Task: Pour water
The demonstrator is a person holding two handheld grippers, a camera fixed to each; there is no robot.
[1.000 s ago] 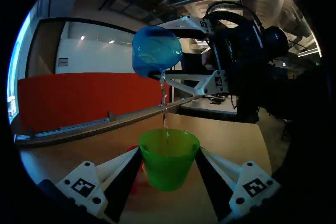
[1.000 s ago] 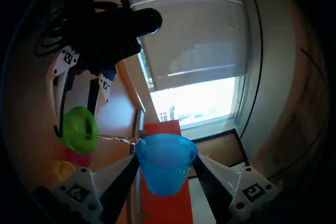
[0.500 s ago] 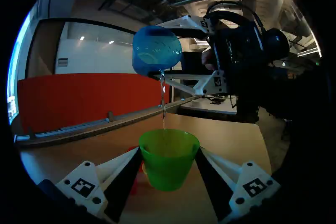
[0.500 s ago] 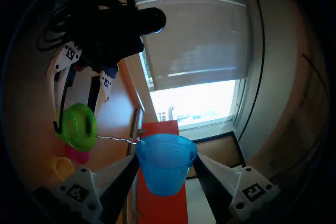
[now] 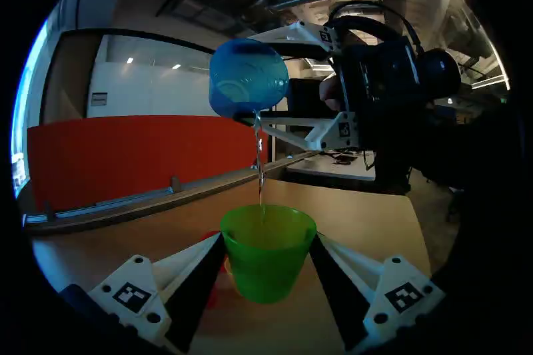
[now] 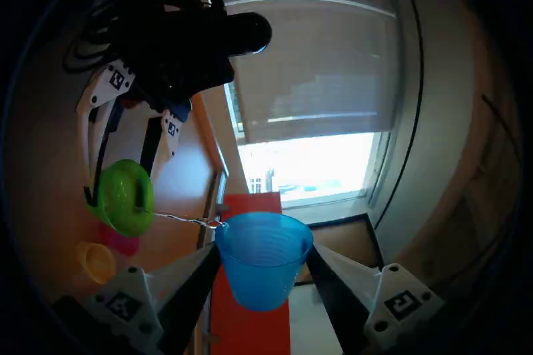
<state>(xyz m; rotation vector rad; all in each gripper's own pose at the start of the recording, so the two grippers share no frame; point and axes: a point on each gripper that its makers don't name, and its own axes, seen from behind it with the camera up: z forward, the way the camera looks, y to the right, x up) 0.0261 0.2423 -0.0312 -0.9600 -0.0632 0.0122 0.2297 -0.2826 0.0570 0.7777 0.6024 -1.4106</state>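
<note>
Upper cup: translucent blue
Lower cup: green
Fingers: white, black-and-white square markers
Partition: red
Table: light brown
Small cup: yellow

Green cup: translucent plastic, upright, gripped between my left jaws, mouth open upward. Blue cup: translucent plastic, held in my right jaws directly above it, tipped steeply. Water: thin stream falling from the upper rim into the lower mouth.
</note>
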